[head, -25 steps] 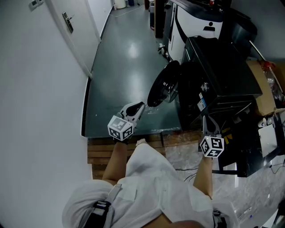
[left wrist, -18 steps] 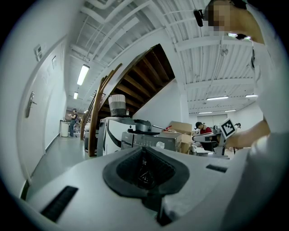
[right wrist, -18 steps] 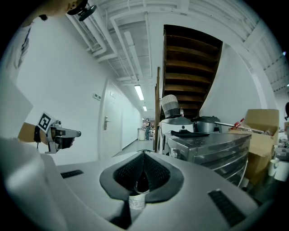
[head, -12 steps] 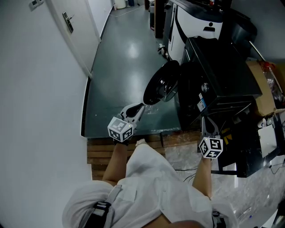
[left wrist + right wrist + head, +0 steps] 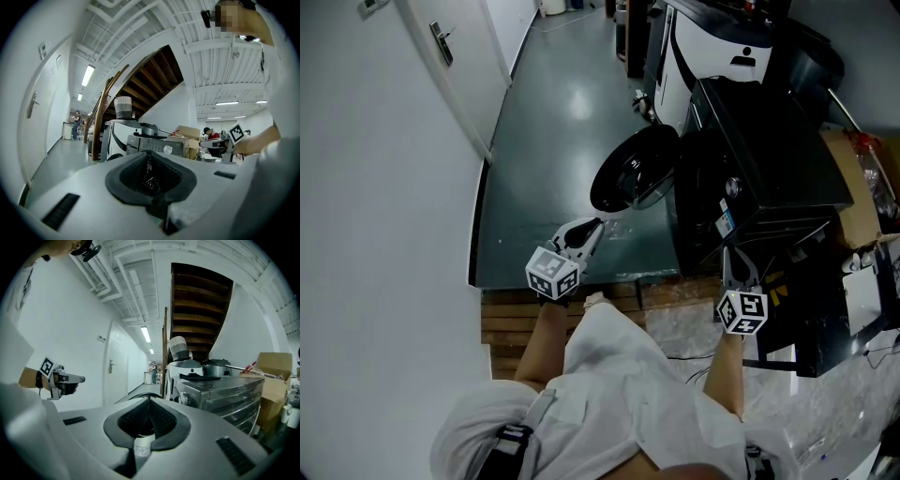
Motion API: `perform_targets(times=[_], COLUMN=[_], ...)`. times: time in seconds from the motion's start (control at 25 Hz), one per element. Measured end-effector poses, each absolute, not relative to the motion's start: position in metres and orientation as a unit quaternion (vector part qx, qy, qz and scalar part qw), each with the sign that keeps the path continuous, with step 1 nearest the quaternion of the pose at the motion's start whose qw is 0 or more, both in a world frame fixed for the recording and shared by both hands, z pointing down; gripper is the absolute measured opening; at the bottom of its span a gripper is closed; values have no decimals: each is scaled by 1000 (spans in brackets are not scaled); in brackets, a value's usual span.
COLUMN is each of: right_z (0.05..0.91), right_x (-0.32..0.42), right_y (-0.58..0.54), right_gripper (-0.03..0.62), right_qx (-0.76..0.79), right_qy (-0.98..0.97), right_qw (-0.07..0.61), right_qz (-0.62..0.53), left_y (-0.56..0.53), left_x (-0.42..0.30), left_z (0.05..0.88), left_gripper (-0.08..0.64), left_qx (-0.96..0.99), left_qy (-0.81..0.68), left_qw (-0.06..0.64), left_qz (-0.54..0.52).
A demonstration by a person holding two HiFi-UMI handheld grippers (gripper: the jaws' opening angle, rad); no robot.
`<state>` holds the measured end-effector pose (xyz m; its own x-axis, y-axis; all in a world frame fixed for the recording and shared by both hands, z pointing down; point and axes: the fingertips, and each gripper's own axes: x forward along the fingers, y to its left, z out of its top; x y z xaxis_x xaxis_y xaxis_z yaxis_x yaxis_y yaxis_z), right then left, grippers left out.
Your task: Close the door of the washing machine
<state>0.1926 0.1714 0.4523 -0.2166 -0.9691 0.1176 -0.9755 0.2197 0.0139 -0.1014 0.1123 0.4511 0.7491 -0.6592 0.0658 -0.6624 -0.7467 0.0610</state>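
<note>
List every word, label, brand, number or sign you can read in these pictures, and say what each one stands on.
No text can be read in any view.
Sticker on the front of the washing machine: print too small to read.
Left marker cube and right marker cube: black-and-white square patterns only, no letters or numbers.

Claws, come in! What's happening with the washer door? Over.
Left claw shut, empty. Right claw shut, empty. Washing machine door wide open. Nothing seen blocking it.
</note>
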Motion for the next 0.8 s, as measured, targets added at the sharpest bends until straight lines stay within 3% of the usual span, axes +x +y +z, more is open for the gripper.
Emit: perform_targets(times=[0.8], right_z=[438], right_x=[131], right_y=[21], right_gripper=[30], right_qx=[608], right_qy=[-789], right_qw=[78], right_qz=[43], left_y=[-27], left_x=[-157], left_z=[451], left_gripper=[31], left_qx=[929], left_qy=[-361], left_qw=[76], left_qz=[23])
